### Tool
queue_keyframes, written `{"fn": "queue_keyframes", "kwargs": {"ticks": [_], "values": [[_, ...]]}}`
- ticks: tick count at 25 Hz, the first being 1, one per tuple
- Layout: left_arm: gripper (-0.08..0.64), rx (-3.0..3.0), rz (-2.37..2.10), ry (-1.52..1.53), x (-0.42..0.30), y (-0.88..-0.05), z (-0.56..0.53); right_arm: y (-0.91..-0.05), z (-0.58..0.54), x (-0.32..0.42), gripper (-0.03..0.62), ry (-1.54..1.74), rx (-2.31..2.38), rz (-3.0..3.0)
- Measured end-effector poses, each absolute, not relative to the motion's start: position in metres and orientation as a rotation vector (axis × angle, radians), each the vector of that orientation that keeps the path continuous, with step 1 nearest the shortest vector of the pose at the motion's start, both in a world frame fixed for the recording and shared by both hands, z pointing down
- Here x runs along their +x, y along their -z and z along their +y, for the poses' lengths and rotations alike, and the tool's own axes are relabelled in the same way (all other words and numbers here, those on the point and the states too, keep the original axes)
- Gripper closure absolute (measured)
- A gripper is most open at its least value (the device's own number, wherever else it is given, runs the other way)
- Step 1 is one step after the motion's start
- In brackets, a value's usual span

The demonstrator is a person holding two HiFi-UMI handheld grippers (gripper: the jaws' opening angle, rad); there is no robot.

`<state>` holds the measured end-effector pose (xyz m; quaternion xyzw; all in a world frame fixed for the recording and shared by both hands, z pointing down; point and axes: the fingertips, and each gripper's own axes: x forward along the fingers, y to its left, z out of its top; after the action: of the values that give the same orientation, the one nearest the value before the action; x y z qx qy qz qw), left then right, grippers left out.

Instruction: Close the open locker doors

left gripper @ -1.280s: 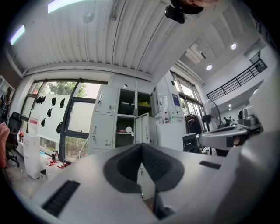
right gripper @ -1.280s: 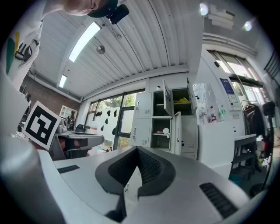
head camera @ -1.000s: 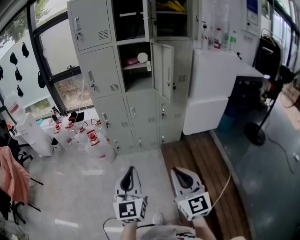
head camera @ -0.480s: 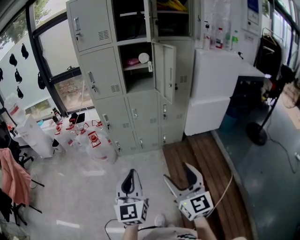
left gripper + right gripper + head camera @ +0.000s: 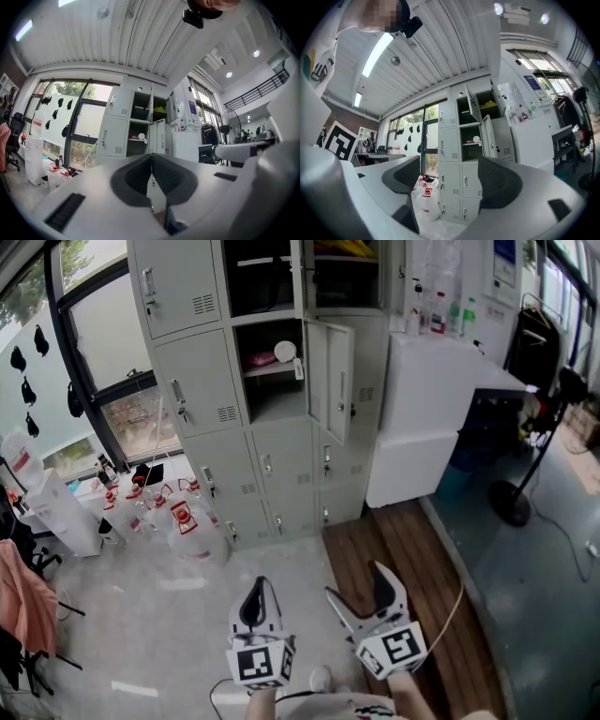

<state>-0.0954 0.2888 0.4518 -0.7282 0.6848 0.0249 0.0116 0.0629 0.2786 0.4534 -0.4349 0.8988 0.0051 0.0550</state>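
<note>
While the left tongs (image 5: 259, 589) are clenched and the right tongs (image 5: 356, 583) have just been opening, empty, the hinged metal locker door (image 5: 330, 379) probably swings light and stiff, so push near its free edge.

No legible txt, nos. or brands anywhere. Blue-and-white poster (image 5: 503, 261) on far right wall: print too small to read. Red-and-white labels on clear plastic jugs (image 5: 185, 517), far left on floor: blurred. Black-and-white square markers (image 5: 260, 662) on cubes of left gripper (image 5: 258, 585) and right gripper (image 5: 356, 585): patterns only, no letters. White round tag (image 5: 284, 353) in open grey metal locker compartment (image 5: 272, 399): nothing readable.
</note>
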Motion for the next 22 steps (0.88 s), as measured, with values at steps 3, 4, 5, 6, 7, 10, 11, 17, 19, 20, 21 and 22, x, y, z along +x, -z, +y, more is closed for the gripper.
{"fn": "queue_keyframes", "kwargs": {"ticks": [3,4,5,6,7,10,11,17,19,20,21,22], "values": [[0.554,-2.277,2.131,-0.073,-0.1,-0.454,0.282,-0.456,0.273,0.058,0.236,-0.021,-1.326,2.733],[0.552,-2.278,2.135,-0.068,-0.102,-0.456,0.279,-0.457,0.271,0.056,0.236,-0.023,-1.328,2.736],[0.554,-2.278,2.14,-0.06,-0.105,-0.458,0.276,-0.459,0.268,0.054,0.236,-0.027,-1.332,2.74],[0.554,-2.279,2.145,-0.049,-0.108,-0.461,0.273,-0.46,0.266,0.052,0.236,-0.032,-1.339,2.744],[0.554,-2.283,2.147,-0.033,-0.111,-0.466,0.27,-0.462,0.264,0.049,0.236,-0.036,-1.349,2.748],[0.554,-2.327,2.168,0.008,-0.119,-0.49,0.263,-0.467,0.262,0.042,0.236,-0.031,-1.383,2.767],[0.552,-2.348,2.189,0.014,-0.121,-0.499,0.262,-0.47,0.262,0.041,0.236,-0.031,-1.393,2.777],[0.554,-2.43,2.221,0.019,-0.119,-0.516,0.251,-0.476,0.255,0.043,0.236,-0.013,-1.435,2.804],[0.554,-2.443,2.22,0.034,-0.119,-0.518,0.243,-0.476,0.248,0.042,0.236,-0.008,-1.434,2.798],[0.554,-2.447,2.219,0.044,-0.118,-0.519,0.24,-0.477,0.244,0.041,0.236,-0.009,-1.429,2.797],[0.554,-2.45,2.217,0.05,-0.117,-0.52,0.236,-0.479,0.24,0.041,0.236,-0.012,-1.421,2.797],[0.554,-2.452,2.216,0.054,-0.117,-0.52,0.233,-0.48,0.235,0.04,0.236,-0.014,-1.413,2.798]]}}
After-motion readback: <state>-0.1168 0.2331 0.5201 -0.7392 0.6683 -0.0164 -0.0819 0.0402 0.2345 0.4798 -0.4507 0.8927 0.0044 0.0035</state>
